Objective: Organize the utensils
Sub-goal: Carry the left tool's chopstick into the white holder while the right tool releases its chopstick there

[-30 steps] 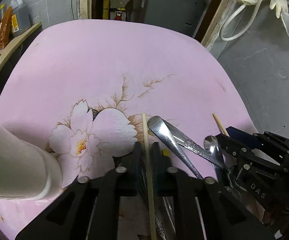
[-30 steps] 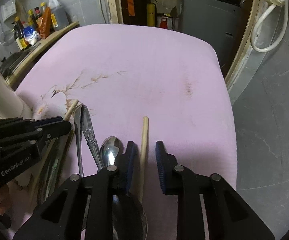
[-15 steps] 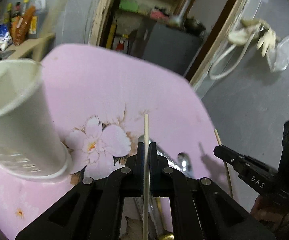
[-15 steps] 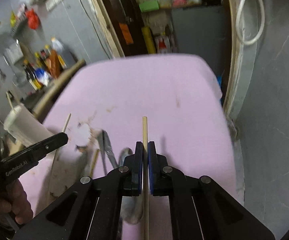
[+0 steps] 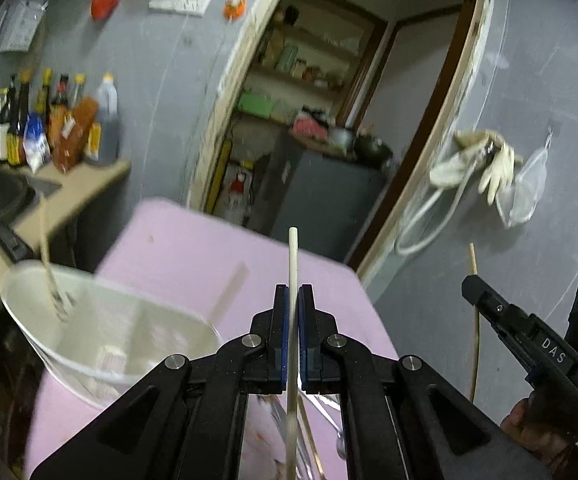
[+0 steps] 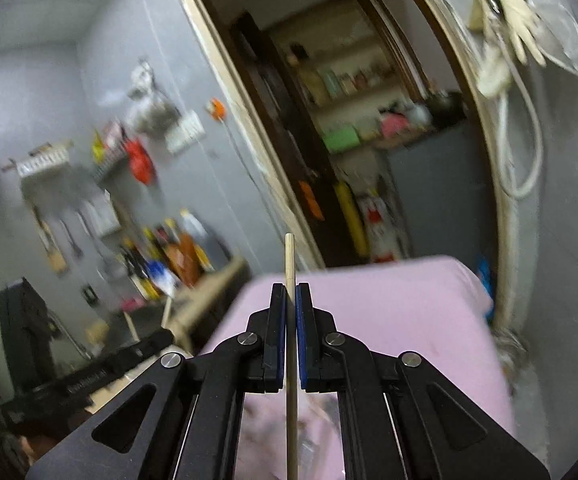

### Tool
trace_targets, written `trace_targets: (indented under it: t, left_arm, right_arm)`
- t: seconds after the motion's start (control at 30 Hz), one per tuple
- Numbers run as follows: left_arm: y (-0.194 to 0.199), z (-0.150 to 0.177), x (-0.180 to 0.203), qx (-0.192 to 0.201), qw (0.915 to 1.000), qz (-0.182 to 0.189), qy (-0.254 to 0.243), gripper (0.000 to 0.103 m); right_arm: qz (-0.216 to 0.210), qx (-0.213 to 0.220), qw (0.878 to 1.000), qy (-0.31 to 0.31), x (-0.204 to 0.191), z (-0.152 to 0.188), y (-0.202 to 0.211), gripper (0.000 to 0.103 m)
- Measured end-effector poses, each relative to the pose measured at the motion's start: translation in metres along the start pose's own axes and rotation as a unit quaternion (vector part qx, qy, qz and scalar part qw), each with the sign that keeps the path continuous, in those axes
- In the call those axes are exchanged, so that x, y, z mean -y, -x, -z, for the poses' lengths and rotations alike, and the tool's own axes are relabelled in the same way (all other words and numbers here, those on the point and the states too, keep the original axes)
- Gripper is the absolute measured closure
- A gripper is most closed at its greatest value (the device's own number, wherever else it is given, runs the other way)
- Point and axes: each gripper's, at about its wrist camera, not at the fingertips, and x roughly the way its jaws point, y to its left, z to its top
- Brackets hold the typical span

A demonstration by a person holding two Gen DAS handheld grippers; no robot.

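My left gripper (image 5: 293, 300) is shut on a pale chopstick (image 5: 292, 256) that sticks out ahead, raised above the pink cloth (image 5: 193, 248). A white cup (image 5: 109, 340) with one chopstick (image 5: 47, 256) in it stands to the lower left. My right gripper (image 6: 291, 300) is shut on a tan chopstick (image 6: 289, 256), also lifted; it also shows in the left wrist view (image 5: 473, 280) at the right with its chopstick (image 5: 476, 344). Spoons (image 5: 339, 440) lie on the cloth below, mostly hidden by my fingers.
A counter (image 5: 69, 188) with sauce bottles (image 5: 57, 128) runs along the left. A doorway (image 5: 321, 120) with a grey cabinet (image 5: 321, 196) lies beyond the table's far edge. Gloves and a hose (image 5: 481, 164) hang on the right wall.
Both grippers closed on their chopsticks and lifted them off the cloth, tilting upward. The white cup now sits lower left of the left gripper.
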Motion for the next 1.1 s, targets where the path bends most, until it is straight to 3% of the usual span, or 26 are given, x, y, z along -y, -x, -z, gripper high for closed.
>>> trace_targets:
  t: [0.27, 0.43, 0.63, 0.8, 1.1]
  left_arm:
    - [0.033, -0.062, -0.053, 0.064, 0.9978, -0.014, -0.010, 0.101]
    - [0.040, -0.085, -0.096, 0.094, 0.9952, -0.024, -0.009, 0.101]
    - [0.036, -0.095, -0.150, 0.126, 0.9913, -0.025, 0.030, 0.101]
    - [0.029, -0.084, -0.183, 0.145, 0.9868, -0.022, 0.069, 0.101]
    - [0.019, -0.074, -0.201, 0.181, 0.9780, -0.049, 0.092, 0.101]
  right_arm:
    - [-0.051, 0.085, 0.995, 0.008, -0.078, -0.023, -0.035, 0.100]
    - [-0.054, 0.120, 0.991, 0.000, -0.111, -0.026, -0.063, 0.100]
    - [-0.026, 0.154, 0.988, -0.016, -0.127, -0.014, -0.089, 0.100]
    - [0.015, 0.164, 0.986, -0.009, -0.126, 0.009, -0.104, 0.100]
    - [0.057, 0.148, 0.987, -0.003, -0.122, 0.042, -0.118, 0.100]
